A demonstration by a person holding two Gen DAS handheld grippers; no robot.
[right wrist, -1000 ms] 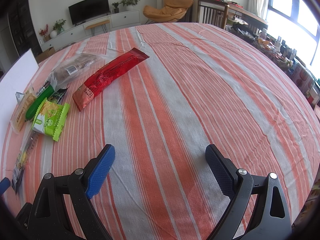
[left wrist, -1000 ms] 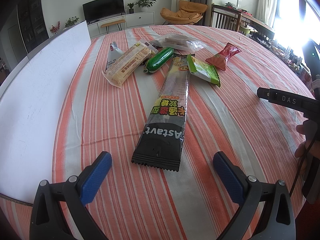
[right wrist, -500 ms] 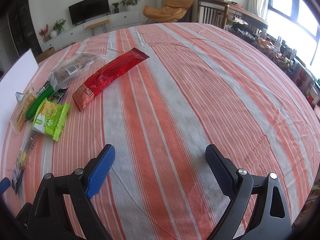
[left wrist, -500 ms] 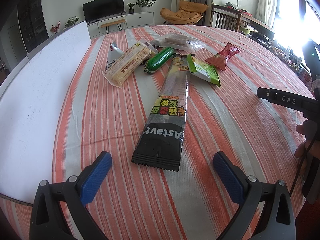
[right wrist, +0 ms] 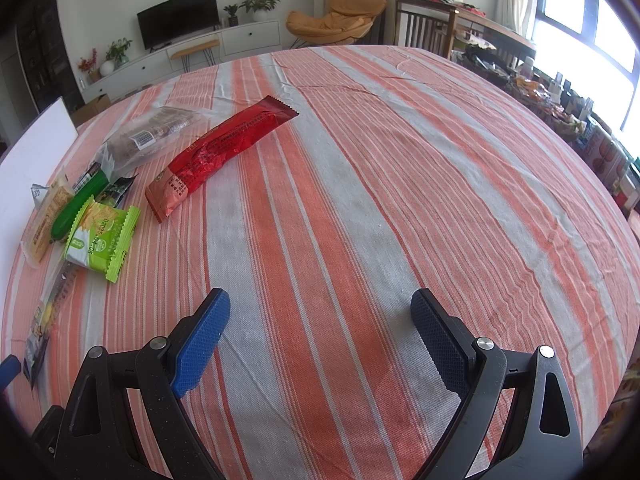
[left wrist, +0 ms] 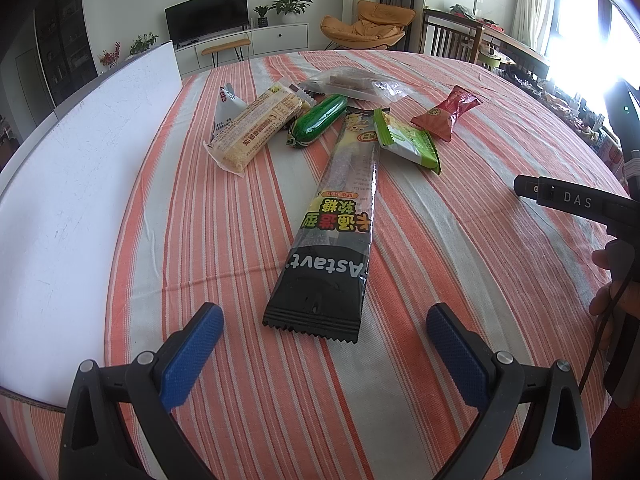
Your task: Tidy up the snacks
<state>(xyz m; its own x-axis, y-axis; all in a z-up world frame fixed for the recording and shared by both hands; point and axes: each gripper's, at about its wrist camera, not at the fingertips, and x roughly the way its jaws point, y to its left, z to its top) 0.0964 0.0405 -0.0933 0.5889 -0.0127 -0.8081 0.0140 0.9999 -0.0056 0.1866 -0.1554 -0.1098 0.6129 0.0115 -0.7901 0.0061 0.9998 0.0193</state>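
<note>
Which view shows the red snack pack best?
Right wrist: the red snack pack lies full length, unobstructed on the striped cloth. Left wrist shows it end-on and foreshortened, far behind the other snacks.

A long black snack packet (left wrist: 332,240) lies on the striped bench, printed with "Astavt" in white letters, upside down to the left wrist camera, above yellow and red Chinese characters. The right hand-held gripper (left wrist: 576,204) at the frame edge carries the letters "DAS".
</note>
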